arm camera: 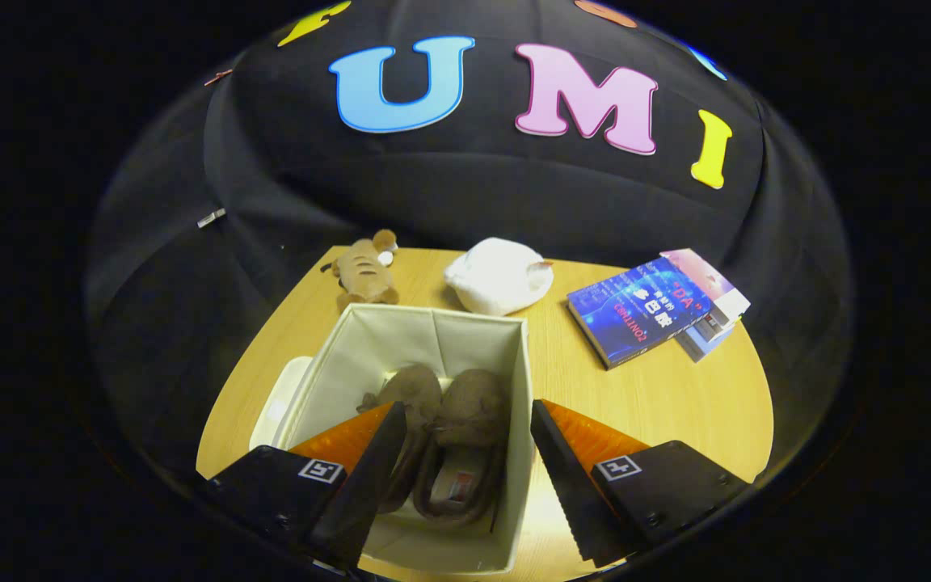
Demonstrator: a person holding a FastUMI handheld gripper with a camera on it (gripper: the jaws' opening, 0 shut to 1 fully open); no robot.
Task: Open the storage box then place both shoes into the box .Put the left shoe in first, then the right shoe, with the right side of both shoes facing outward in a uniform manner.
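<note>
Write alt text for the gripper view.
Two brown shoes lie side by side inside an open cream storage box on a wooden table, below the open, empty gripper. Beyond lie a plush toy and books.

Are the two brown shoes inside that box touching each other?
Touching. The gripper view shows the left shoe and right shoe pressed side by side in the box, with no gap; the open gripper holds nothing.

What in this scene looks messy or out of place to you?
Nothing stands out much. Both brown shoes lie side by side inside the open storage box. The gripper hangs open above them, holding nothing. The box's white lid lies on the table beside the box.
</note>
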